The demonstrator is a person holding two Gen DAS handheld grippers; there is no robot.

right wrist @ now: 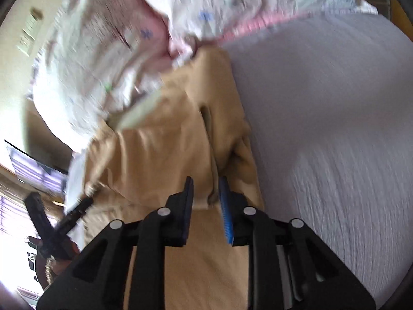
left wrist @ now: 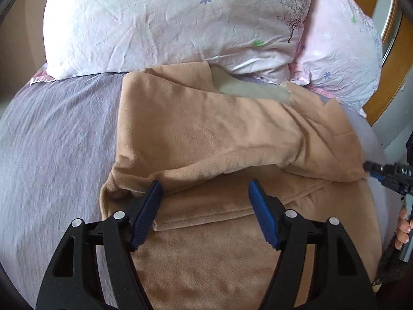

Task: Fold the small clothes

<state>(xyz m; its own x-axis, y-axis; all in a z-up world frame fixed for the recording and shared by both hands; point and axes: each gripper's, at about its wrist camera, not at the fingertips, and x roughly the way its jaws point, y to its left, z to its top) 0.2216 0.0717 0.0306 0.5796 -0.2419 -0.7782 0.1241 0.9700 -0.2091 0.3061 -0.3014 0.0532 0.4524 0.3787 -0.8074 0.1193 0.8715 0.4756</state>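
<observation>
1. Garment: 1 tan fleece piece, lying on the bed, filling the left wrist view from centre to 6 o'clock. An upper layer is folded across it; its loose edge runs from 8 o'clock to 3 o'clock. A pale lining shows at 12 o'clock of the garment. A stitched seam crosses the lower layer between the fingers. In the right wrist view the garment runs from centre to 6 o'clock, blurred, with a narrow slit at centre.

2. Left gripper: jaws wide apart, holding nothing. Blue pads sit at the folded edge; contact with the cloth cannot be told.

3. Right gripper: jaws narrow, with a fold of the garment standing in the gap. Whether the pads press it cannot be told. In the left wrist view the same tool appears at 3 o'clock, tip at the garment's right edge, with a hand on its handle.

4. Sheet: grey-lilac, wrinkled, under the garment; at 9 o'clock in the left wrist view, at 3 o'clock in the right wrist view.

5. Pillows: 2, white and pink floral. The larger pillow lies at 12 o'clock, touching the garment's top edge; the second pillow lies at 2 o'clock.

6. Wooden frame: at 2 o'clock, behind the second pillow.

7. Containers: none seen in either view.
</observation>
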